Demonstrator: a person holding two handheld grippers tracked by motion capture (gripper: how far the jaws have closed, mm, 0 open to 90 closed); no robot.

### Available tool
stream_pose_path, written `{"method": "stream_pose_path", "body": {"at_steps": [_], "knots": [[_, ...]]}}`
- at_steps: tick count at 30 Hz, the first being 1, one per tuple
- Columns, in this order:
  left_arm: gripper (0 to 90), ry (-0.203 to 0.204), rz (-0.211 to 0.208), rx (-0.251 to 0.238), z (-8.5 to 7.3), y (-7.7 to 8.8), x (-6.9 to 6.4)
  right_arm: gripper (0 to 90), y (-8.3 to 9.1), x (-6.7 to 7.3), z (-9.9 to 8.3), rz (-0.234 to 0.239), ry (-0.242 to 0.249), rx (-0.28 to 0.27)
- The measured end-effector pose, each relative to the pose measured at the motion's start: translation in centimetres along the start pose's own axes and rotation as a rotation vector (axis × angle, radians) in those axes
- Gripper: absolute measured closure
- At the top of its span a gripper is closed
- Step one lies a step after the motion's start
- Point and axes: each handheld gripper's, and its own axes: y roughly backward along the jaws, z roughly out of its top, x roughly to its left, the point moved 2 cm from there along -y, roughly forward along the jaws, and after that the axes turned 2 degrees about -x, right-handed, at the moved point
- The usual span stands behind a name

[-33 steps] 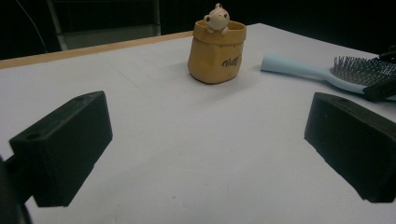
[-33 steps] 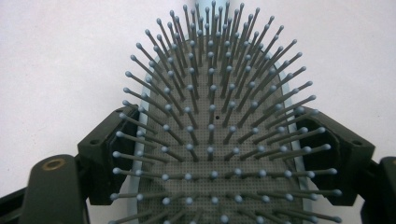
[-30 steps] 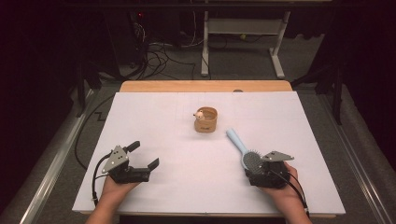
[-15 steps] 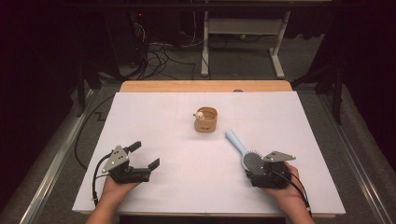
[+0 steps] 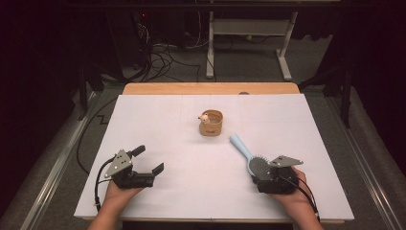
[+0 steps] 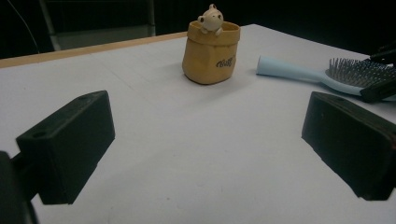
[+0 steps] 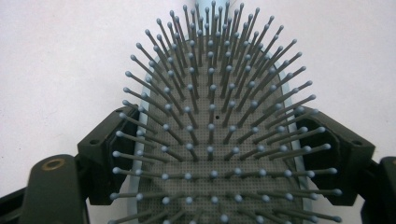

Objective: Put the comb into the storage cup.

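Two black grippers are seen, one in each hand. The left gripper is built from dark blocky parts, topped by a grey three-cornered plate with small holes, and a black cable is looped from its back. Its jaws are shown as thick, matt black rectangular blocks, each marked by a small round hole. The right gripper is given the same grey plate and black cable. No sleeves are worn.

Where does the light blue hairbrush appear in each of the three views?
High view: hairbrush lies right of centre, its head in the right hand-held gripper.
Left gripper view: at the right edge.
Right gripper view: bristled head fills the centre.
Shared landmark: white table.
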Motion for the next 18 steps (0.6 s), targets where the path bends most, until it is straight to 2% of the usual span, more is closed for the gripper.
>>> {"method": "stream_pose_path", "body": {"at_steps": [7, 8, 12, 16, 18], "knots": [[3.6, 0.004, -0.006, 0.003, 0.00, 0.02, 0.00, 18.9, 0.01, -0.08, -0.14, 0.008, -0.004, -0.015], [3.6, 0.001, -0.007, 0.008, -0.02, 0.03, 0.02, 14.2, -0.03, -0.12, -0.18, 0.023, -0.009, -0.017], [3.6, 0.001, -0.010, 0.005, -0.03, -0.06, -0.04, 0.9, -0.21, -0.18, -0.19, 0.017, -0.026, -0.006], [3.6, 0.004, -0.014, 0.011, -0.07, -0.08, -0.01, 0.1, 0.08, -0.37, -0.07, 0.024, -0.047, -0.011], [3.5, 0.008, -0.015, 0.012, -0.09, -0.09, 0.01, 0.1, 0.23, -0.40, 0.13, 0.022, -0.041, -0.006]]}}
